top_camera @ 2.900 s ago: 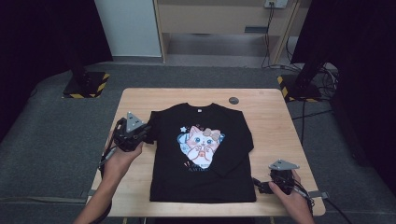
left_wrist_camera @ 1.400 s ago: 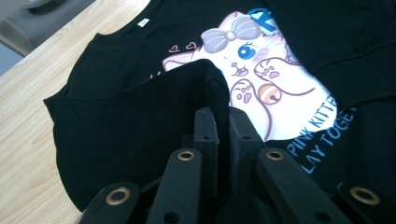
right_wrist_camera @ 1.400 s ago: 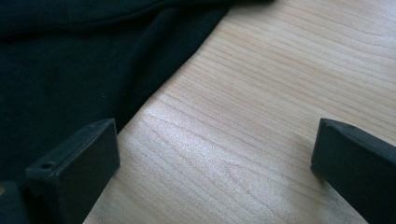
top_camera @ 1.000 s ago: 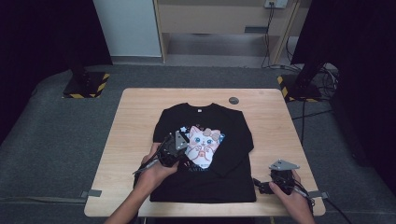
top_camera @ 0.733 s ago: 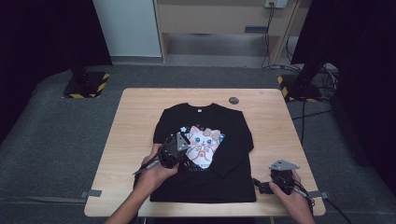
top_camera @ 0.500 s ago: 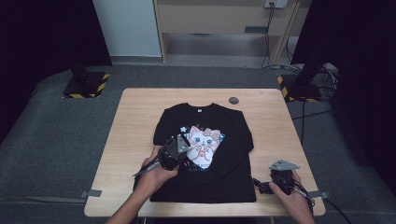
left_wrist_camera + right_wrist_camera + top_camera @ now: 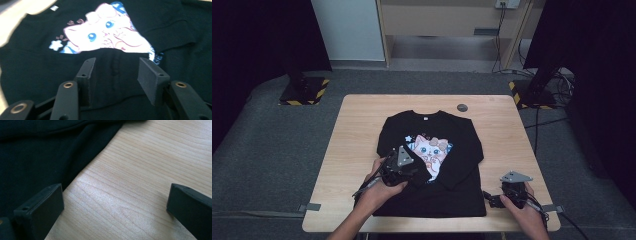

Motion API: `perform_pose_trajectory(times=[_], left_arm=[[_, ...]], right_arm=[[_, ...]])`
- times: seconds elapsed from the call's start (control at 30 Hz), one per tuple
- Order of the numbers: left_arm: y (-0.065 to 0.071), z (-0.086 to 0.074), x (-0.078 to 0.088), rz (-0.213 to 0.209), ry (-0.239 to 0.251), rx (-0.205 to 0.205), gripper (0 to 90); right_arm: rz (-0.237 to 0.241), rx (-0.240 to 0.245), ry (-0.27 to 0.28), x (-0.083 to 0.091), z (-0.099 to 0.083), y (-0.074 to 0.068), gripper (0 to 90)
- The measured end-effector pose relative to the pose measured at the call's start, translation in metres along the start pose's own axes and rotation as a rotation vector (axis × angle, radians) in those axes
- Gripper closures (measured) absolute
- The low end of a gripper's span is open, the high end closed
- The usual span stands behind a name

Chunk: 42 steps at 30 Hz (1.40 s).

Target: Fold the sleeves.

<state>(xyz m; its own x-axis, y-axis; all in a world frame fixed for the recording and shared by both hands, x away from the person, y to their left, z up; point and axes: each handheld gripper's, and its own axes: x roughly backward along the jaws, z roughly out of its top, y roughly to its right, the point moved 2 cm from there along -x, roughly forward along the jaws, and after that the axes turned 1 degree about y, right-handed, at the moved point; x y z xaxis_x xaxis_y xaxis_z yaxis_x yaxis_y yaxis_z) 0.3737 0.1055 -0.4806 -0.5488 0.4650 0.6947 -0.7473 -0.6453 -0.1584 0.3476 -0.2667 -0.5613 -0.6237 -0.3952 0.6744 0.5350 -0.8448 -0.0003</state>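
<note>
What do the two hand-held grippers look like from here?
Both the left hand-held gripper and the right hand-held gripper are black, each topped by a grey three-cornered plate. Their jaws are blocky black pads on arms with brass-coloured rivets. A dark cable trails from each.

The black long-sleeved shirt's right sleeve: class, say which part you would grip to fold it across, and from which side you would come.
Grip the cuff end of the right sleeve, coming from the table's right edge with the right gripper, whose jaws stand open over bare wood beside the black long-sleeved shirt. The sleeve lies flat down that side, so its free end probably lifts easiest. The left gripper has just been opening over the already folded left sleeve.
</note>
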Motion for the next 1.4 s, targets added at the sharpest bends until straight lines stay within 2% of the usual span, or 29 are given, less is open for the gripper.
perform_pose_trajectory(times=[0.33, 0.5, 0.63, 0.7, 0.77, 0.87, 0.97, 1.07, 1.17, 1.4], left_arm=[[0.024, -0.013, -0.021, -0.070, -0.059, -0.042, 48.2], [0.028, -0.022, -0.029, -0.087, -0.087, -0.037, 47.4], [0.029, -0.028, -0.038, -0.072, -0.116, -0.039, 48.9], [0.030, -0.029, -0.040, -0.060, -0.121, -0.045, 51.6], [0.029, -0.029, -0.040, -0.055, -0.116, -0.029, 56.3], [0.027, -0.029, -0.039, -0.058, -0.111, -0.006, 64.2], [0.028, -0.028, -0.039, -0.060, -0.107, -0.005, 71.6], [0.027, -0.027, -0.038, -0.069, -0.102, 0.013, 77.3], [0.026, -0.027, -0.036, -0.066, -0.092, 0.008, 83.6], [0.027, -0.028, -0.027, -0.071, -0.075, 0.013, 85.3]], right_arm=[[0.000, 0.000, 0.000, 0.000, 0.000, 0.000, 1.0], [0.000, 0.000, 0.000, 0.000, 0.000, 0.000, 1.0], [0.000, 0.000, 0.000, 0.000, 0.000, 0.000, 1.0], [0.000, 0.000, 0.000, 0.000, 0.000, 0.000, 1.0], [0.000, 0.000, 0.000, 0.000, 0.000, 0.000, 1.0], [0.000, 0.002, 0.001, 0.000, 0.000, 0.000, 1.0], [0.000, 0.002, 0.001, 0.000, 0.000, 0.000, 1.0], [0.000, 0.001, 0.000, 0.000, 0.000, 0.000, 1.0], [0.001, 0.001, 0.001, 0.000, 0.000, 0.000, 1.0], [0.001, 0.001, 0.001, 0.000, 0.000, 0.000, 1.0]])
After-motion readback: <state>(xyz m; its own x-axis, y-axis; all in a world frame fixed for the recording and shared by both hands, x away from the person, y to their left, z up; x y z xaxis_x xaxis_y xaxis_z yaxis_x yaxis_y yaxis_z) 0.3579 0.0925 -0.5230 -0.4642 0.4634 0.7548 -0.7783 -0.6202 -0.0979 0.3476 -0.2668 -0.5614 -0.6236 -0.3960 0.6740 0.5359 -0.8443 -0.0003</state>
